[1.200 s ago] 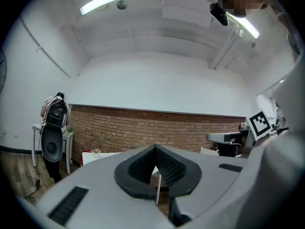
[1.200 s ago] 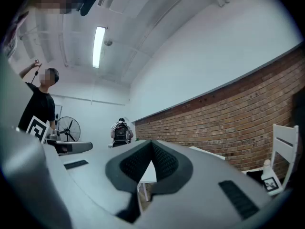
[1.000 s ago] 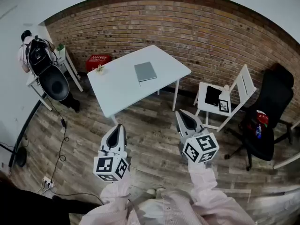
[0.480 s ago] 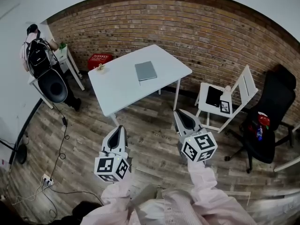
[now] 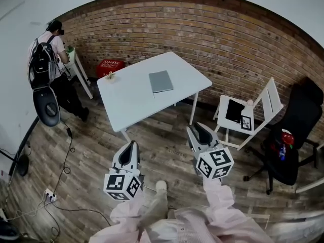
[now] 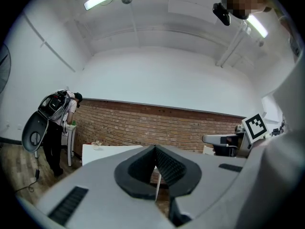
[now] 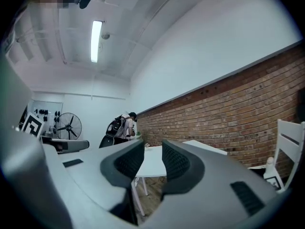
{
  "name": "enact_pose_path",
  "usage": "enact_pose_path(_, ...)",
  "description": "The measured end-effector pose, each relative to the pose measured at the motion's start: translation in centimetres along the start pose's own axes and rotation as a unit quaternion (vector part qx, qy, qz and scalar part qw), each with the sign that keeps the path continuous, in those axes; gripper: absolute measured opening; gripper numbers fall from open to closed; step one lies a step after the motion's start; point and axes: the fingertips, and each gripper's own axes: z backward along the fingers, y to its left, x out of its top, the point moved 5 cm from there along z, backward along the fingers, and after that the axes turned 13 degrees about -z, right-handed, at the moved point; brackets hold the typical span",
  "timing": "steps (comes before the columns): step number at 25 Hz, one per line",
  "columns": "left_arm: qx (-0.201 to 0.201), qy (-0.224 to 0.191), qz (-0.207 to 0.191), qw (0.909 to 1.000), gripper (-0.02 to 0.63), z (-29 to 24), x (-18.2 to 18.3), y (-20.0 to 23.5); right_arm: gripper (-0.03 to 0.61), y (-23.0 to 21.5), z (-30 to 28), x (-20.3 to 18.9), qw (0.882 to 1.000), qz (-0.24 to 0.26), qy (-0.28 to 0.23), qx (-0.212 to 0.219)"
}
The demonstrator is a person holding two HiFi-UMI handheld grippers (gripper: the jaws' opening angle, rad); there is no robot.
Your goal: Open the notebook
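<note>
Lying well ahead, the notebook (image 5: 161,81) is nearer the right gripper (image 5: 200,131) (its empty jaws have just been opening) than the closed left gripper (image 5: 132,146).

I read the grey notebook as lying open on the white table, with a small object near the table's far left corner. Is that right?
Not quite: the head view shows the notebook lying closed, grey cover up. The rest stands: it is on the white table, and a small object sits near the table's far left corner.
</note>
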Motion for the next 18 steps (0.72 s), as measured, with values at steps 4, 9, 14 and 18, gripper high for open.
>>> enact_pose_path(4,0.006,0.005,0.003,1.0,-0.008,-2.1,-0.9,1.8,0.114,-0.8,-2.9,-0.8,1.0,-0.004,0.006,0.003)
enact_pose_path(9,0.002,0.011,0.006,0.9999,-0.007,-6.2,-1.5,4.4,0.135,-2.2,-7.4,-1.0,1.0,-0.007,0.01,-0.001)
enact_pose_path(14,-0.011,0.015,0.008,0.9998,-0.007,-10.9,-1.7,6.9,0.135,-3.9,-12.0,-0.8,1.0,-0.014,0.016,-0.012)
enact_pose_path(18,-0.019,0.018,0.012,0.9996,-0.008,-14.4,-2.1,9.1,0.135,-5.0,-15.5,-0.7,0.999,-0.023,0.018,-0.018)
